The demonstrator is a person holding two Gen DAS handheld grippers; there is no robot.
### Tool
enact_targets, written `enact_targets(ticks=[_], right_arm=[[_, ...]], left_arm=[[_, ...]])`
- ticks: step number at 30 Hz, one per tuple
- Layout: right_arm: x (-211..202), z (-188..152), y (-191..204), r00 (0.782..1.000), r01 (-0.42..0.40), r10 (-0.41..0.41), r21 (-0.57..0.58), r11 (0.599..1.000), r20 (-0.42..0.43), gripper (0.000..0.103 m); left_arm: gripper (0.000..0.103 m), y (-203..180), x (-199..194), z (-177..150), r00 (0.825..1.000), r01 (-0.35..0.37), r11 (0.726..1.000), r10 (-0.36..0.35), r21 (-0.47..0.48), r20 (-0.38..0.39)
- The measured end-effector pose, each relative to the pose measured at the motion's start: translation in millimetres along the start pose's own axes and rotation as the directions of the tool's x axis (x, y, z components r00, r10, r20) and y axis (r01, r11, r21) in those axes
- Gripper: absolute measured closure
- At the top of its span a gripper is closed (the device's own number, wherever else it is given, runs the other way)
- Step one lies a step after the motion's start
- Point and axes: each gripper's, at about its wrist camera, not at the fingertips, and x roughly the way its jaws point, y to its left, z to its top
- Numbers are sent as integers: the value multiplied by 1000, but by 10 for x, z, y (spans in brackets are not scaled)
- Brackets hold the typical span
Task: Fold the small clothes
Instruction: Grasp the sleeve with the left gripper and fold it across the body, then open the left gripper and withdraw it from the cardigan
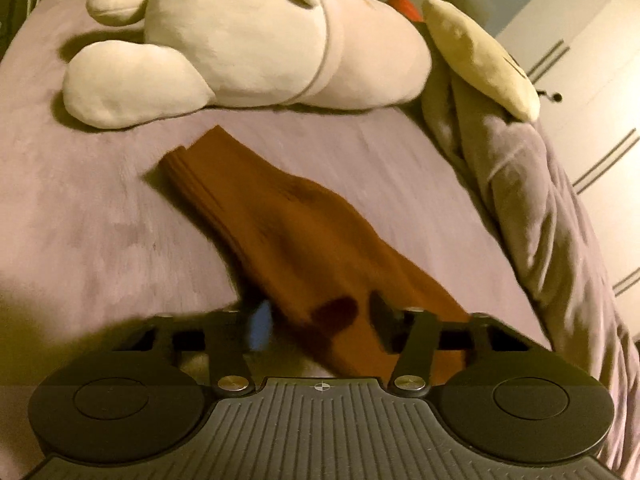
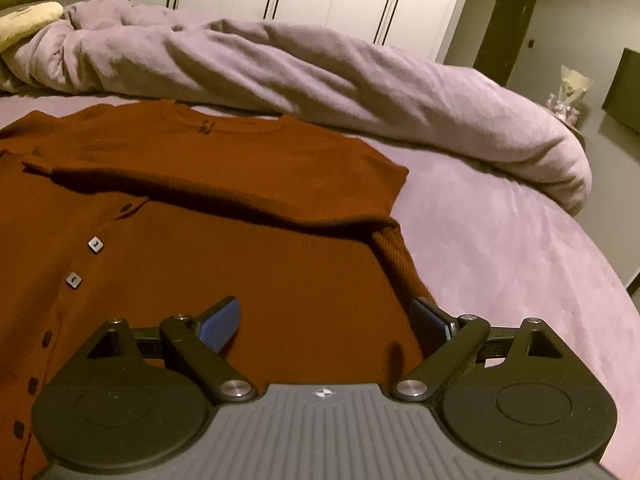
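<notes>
The fingers (image 1: 262, 326) of the left gripper (image 1: 320, 326) are drawn partway in around the near end of a rust-brown sleeve (image 1: 288, 232); motion blur hides whether the pads actually press the cloth. That sleeve lies stretched diagonally across the lilac bed (image 1: 80, 216), its ribbed cuff toward a big white plush toy (image 1: 248, 40). The right gripper (image 2: 326, 324) has its fingers (image 2: 220, 326) spread wide, pinching nothing — they sit just above the rust-brown cardigan (image 2: 240, 264), at its right edge. The cardigan lies flat on the bed, one sleeve folded across its chest, square buttons (image 2: 95, 244) down the front. A rumpled lilac duvet (image 2: 320, 72) is heaped beyond the collar.
</notes>
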Motion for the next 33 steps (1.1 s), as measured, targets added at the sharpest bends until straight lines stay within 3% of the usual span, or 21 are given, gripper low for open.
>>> enact_targets(ticks=[2, 5, 8, 11, 14, 16, 18, 19, 21, 24, 25, 26, 27, 28, 29, 30, 31, 33], right_arm=[[6, -7, -9, 1000, 0, 0, 2, 1000, -3, 9], [-2, -16, -15, 1000, -1, 1, 1, 1000, -3, 8], [3, -12, -21, 1000, -2, 2, 2, 1000, -3, 7], [5, -10, -21, 1000, -6, 6, 6, 1000, -4, 7], [-1, 2, -22, 1000, -10, 10, 3, 1000, 0, 7], [-16, 2, -24, 1000, -14, 14, 5, 1000, 6, 7], [-22, -6, -28, 1000, -15, 15, 10, 1000, 6, 7], [-25, -9, -31, 1000, -16, 16, 14, 1000, 4, 7], [-38, -14, -40, 1000, -18, 18, 22, 1000, 2, 7], [-85, -13, -56, 1000, -16, 16, 26, 1000, 11, 7], [-104, -12, -70, 1000, -15, 14, 25, 1000, 15, 7], [-121, -11, -85, 1000, -12, 12, 26, 1000, 19, 7], [-133, -9, -102, 1000, -11, 10, 27, 1000, 20, 7], [-149, -6, -128, 1000, -10, 9, 29, 1000, 22, 7], [-163, -1, -149, 1000, -10, 9, 32, 999, 24, 7], [-177, 8, -174, 1000, -10, 9, 34, 999, 27, 7], [-189, 15, -189, 999, -10, 9, 34, 999, 31, 7], [-206, 37, -215, 999, -12, 10, 30, 999, 45, 7]], left_arm=[[87, 64, 46, 43, 1000, -10, 999, 9, -32, -17], [93, 133, 64, 79, 1000, 10, 996, -12, -88, -20], [94, 87, -19, 63, 1000, 21, 997, -20, -81, 11], [95, -106, -157, 22, 998, 31, 999, -32, 12, 50], [95, -561, -349, -63, 993, 49, 976, -71, 211, 96], [95, -906, -470, -163, 987, 78, 937, -122, 339, 108], [95, -1334, -613, -358, 977, 116, 871, -187, 477, 102], [95, -1546, -676, -486, 972, 136, 829, -219, 542, 91], [95, -1977, -798, -837, 956, 188, 719, -289, 670, 42], [92, -2423, -856, -1447, 941, 242, 563, -334, 790, -50], [89, -2515, -851, -1665, 940, 254, 513, -332, 820, -83], [79, -2579, -848, -1877, 936, 270, 462, -331, 845, -117], [61, -2604, -855, -2052, 933, 285, 425, -329, 859, -146], [55, -2597, -865, -2208, 929, 301, 397, -327, 867, -173], [52, -2567, -871, -2336, 925, 320, 380, -323, 868, -200], [52, -2504, -868, -2412, 927, 325, 381, -309, 866, -212], [52, -2431, -876, -2451, 933, 319, 395, -294, 861, -210], [51, -2251, -890, -2430, 951, 284, 459, -248, 842, -185]])
